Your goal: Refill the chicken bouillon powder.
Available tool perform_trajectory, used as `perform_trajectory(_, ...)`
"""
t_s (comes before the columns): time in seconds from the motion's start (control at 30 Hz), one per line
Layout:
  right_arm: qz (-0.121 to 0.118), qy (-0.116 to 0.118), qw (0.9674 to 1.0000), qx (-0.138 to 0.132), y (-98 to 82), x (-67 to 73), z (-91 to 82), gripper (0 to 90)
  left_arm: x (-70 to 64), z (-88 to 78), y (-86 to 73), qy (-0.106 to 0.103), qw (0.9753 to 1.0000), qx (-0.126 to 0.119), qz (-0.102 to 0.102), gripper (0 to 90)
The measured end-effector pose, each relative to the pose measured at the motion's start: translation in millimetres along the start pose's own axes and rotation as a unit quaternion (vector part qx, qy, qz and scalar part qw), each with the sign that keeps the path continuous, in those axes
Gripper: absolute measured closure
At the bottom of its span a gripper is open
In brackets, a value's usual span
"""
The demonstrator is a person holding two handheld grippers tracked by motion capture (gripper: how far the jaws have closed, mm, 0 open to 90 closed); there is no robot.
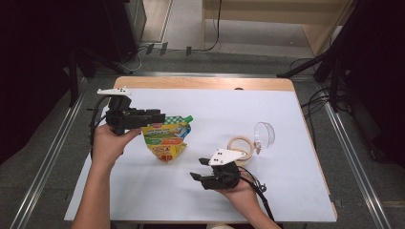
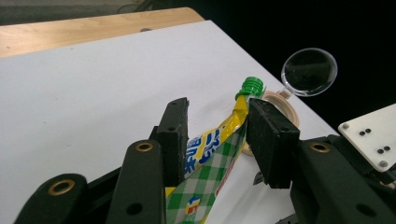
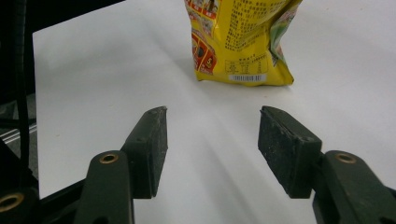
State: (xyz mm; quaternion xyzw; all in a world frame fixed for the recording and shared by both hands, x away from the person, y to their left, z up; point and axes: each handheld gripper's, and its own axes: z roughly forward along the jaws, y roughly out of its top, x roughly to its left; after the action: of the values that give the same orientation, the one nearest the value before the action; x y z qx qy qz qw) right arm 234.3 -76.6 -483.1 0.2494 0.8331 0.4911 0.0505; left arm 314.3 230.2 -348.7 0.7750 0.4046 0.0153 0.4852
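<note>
On the white mat, the pouch (image 1: 165, 139) stands upright, green cap (image 1: 188, 118) pointing right.

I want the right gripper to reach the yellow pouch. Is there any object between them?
Nothing visible stands in the way. In the right gripper view, bare white table lies between the open right gripper and the pouch. The tape roll lies off to the other side.

Beyond my white-topped table (image 1: 286, 119) with its wooden far edge, I see grey floor (image 1: 248, 59) with cables (image 1: 315, 102) at three o'clock, pale wooden furniture (image 1: 267, 12) at twelve, and dark stands (image 1: 76, 62) at ten.
</note>
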Motion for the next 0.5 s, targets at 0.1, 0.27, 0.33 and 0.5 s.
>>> perform_trajectory(0.1, 0.000, 0.003, 1.0000, 0.005, 0.6, 0.7, 0.7, 43.9, 1.3, -3.5, 1.4, 0.003, 1.0000, -0.001, -0.005, 58.9)
perform_trajectory(0.27, 0.001, 0.010, 0.9999, 0.014, 1.2, 2.1, 2.0, 43.9, 4.3, -10.5, 2.8, 0.006, 0.9997, -0.007, -0.022, 59.0)
perform_trajectory(0.33, 0.000, 0.010, 0.9998, 0.017, 1.5, 2.4, 2.1, 43.9, 5.3, -14.9, 3.4, 0.012, 0.9995, -0.009, -0.027, 58.8)
perform_trajectory(0.5, 0.001, 0.010, 0.9998, 0.018, 3.0, 1.9, 0.6, 43.9, 11.1, -27.2, 2.1, 0.026, 0.9988, -0.022, -0.034, 57.6)
